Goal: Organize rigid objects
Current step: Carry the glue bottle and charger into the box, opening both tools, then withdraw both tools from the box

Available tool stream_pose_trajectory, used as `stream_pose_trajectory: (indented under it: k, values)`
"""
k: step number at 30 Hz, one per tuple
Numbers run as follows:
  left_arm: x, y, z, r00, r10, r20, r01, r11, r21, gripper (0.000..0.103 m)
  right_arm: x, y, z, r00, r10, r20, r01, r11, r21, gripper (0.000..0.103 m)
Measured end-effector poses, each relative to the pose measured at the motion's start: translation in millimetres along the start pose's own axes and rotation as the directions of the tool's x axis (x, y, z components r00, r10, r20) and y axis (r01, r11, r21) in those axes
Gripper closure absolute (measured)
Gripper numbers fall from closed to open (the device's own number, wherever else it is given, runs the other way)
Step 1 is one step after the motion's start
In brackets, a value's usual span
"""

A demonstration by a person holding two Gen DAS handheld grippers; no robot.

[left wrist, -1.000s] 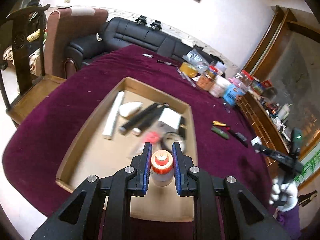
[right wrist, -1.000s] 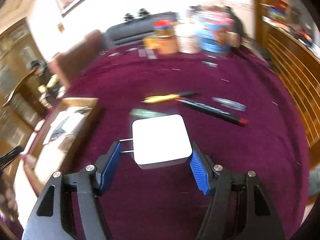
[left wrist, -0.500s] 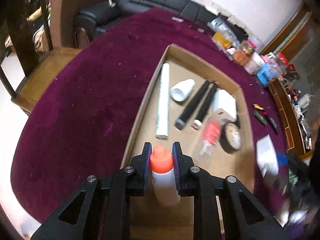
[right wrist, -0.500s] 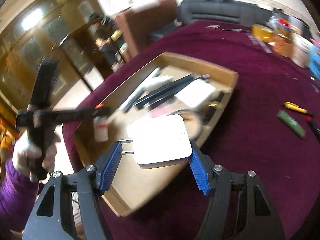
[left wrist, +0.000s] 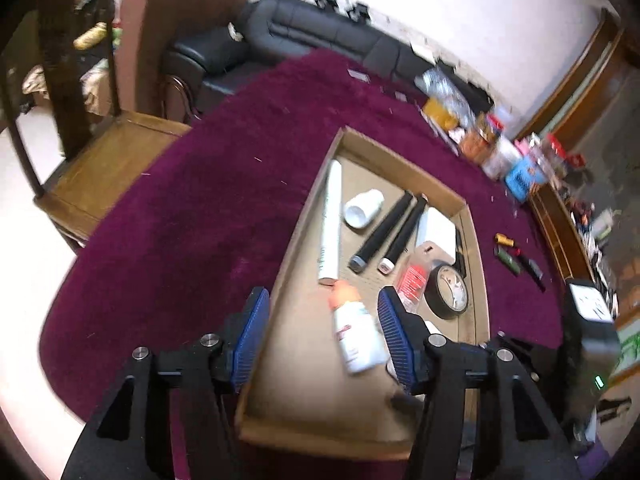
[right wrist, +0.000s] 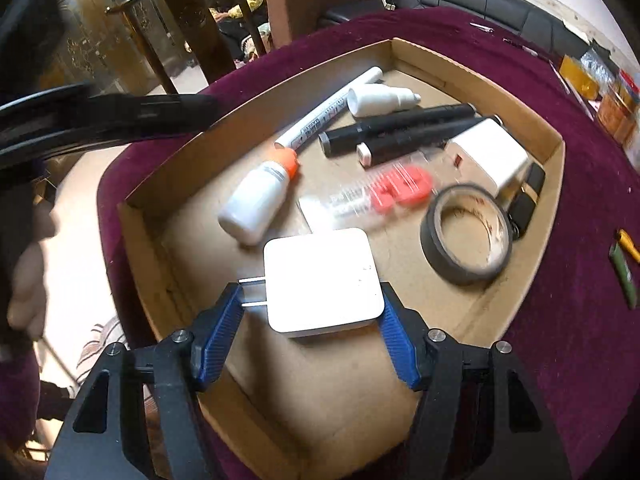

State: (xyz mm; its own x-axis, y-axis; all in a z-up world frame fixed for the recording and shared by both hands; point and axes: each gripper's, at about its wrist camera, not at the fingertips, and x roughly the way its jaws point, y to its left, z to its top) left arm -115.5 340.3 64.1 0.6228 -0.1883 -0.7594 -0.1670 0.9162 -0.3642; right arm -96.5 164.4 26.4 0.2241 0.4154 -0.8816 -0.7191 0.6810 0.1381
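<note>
— What do we have in the cardboard tray (right wrist: pixel 556 160) on the purple cloth (left wrist: pixel 192 216)?

— Along its far side we see a long white marker (right wrist: pixel 328 114), a small white bottle (right wrist: pixel 380 100) on its side, and two black markers (right wrist: pixel 400 126) lying side by side. Beside them sits a white adapter (right wrist: pixel 486 156) with a dark object (right wrist: pixel 528 196) just past it, which we cannot make out. Nearer the middle lie a clear packet with a red label (right wrist: pixel 384 192) and a roll of black tape (right wrist: pixel 466 234) lying flat.

— And the orange-capped bottle (left wrist: pixel 356 332)?

— It lies tilted on the tray floor, cap toward the white marker's end. Our left gripper (left wrist: pixel 324 332) has just been opening its jaws; they now stand apart with the bottle between them, close to one blue pad but not pressed by either.

— What about our other hand?

— Our right gripper (right wrist: pixel 310 308) is clamped on a white charger block (right wrist: pixel 320 280), its two metal prongs resting against one blue pad. We hold it above the near part of the tray, close to the orange-capped bottle and the tape roll.

— Anything outside the tray?

— A few small tools (left wrist: pixel 516 252) lie on the cloth beyond it, and jars and packets (left wrist: pixel 500 152) crowd the far edge.
</note>
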Motion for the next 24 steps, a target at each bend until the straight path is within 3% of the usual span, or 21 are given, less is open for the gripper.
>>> stream_pose_trajectory:
  k: [5,17,21,24]
  values:
    - [-27,17,-14,0.996,0.056,0.076,-0.054,0.998,-0.022,0.051,13,10,20,1.0,-0.022,-0.009,0.022,1.0,-0.022,0.036]
    - [-40,24,-31,0.986,0.12,0.12,-0.117,0.993,-0.025,0.043,25,20,40,0.999,-0.023,-0.027,0.022,1.0,-0.015,0.036]
    - [-44,12,-36,0.964,0.212,0.161,-0.217,0.976,0.011,0.042,1,8,31,1.0,0.002,0.027,-0.003,0.999,0.034,0.036]
    - [-45,-4,-42,0.936,0.287,0.201,-0.301,0.953,0.041,0.041,-25,-1,16,0.995,-0.008,0.095,0.002,0.998,0.066,0.036]
